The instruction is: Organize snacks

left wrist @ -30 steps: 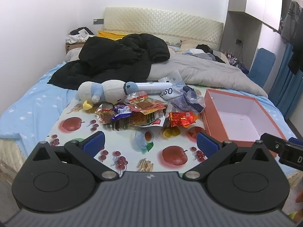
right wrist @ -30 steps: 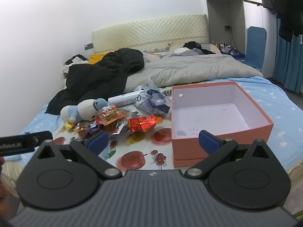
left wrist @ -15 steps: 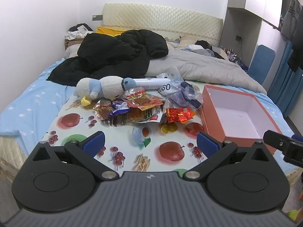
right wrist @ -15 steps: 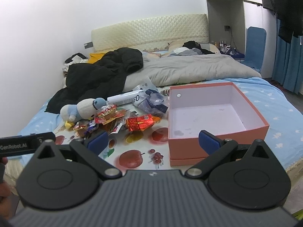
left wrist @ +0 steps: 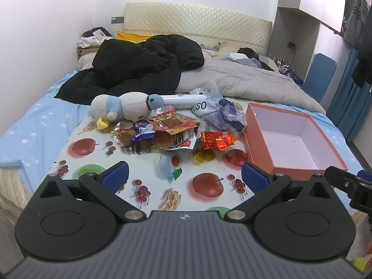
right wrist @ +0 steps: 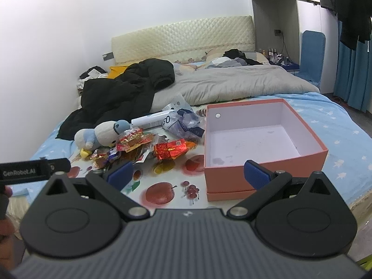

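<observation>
Snacks: pile of wrappers (left wrist: 162, 132) mid-frame, red foil pack (left wrist: 217, 137) at its right edge, just beside pink box (left wrist: 260, 160).
Box: empty, right of frame.
Left gripper (left wrist: 183, 176): spread wide, empty.
Right gripper (right wrist: 188, 172): spread wide, empty.
Risk: overlapping slick foil, likely multi-grab or slip; plush toy (left wrist: 121, 109) touches pile, could snag.

Lower snack packets (left wrist: 151, 145) are buried under the pile, labels unreadable. The plush toy (left wrist: 121, 110) partly masks the white tube (left wrist: 183, 98). The right gripper (left wrist: 348, 182) is cut off at the frame edge.
</observation>
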Demonstrator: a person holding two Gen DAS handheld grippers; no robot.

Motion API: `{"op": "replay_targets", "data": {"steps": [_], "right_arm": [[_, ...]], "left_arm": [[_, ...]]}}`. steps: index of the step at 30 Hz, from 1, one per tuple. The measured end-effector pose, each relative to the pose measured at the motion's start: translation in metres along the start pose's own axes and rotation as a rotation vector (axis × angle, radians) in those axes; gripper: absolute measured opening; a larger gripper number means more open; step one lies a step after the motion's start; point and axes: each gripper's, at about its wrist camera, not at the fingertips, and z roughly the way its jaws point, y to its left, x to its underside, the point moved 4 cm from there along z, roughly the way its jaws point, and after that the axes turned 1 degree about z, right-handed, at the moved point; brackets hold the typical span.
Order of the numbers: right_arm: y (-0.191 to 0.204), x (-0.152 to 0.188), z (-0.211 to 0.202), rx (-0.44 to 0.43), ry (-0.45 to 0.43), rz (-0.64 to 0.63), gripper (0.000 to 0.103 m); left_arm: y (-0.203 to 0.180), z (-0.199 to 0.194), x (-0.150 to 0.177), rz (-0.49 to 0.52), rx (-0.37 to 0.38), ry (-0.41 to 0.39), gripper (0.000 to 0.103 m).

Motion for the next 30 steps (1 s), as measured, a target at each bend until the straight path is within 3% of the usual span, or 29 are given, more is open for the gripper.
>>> {"op": "replay_targets", "data": {"steps": [14, 30], "right_arm": [[-0.006, 0.003, 0.001, 0.002, 0.012, -0.001, 0.103], [-0.006, 0.02, 0.02, -0.017, 0.043, -0.01, 0.103]], "left_arm": [[-0.008, 0.003, 0.006, 0.022, 0.01, 0.004, 0.103], [-0.01, 0.029, 0.016, 0.058, 0.032, 0.073, 0.103]]}}
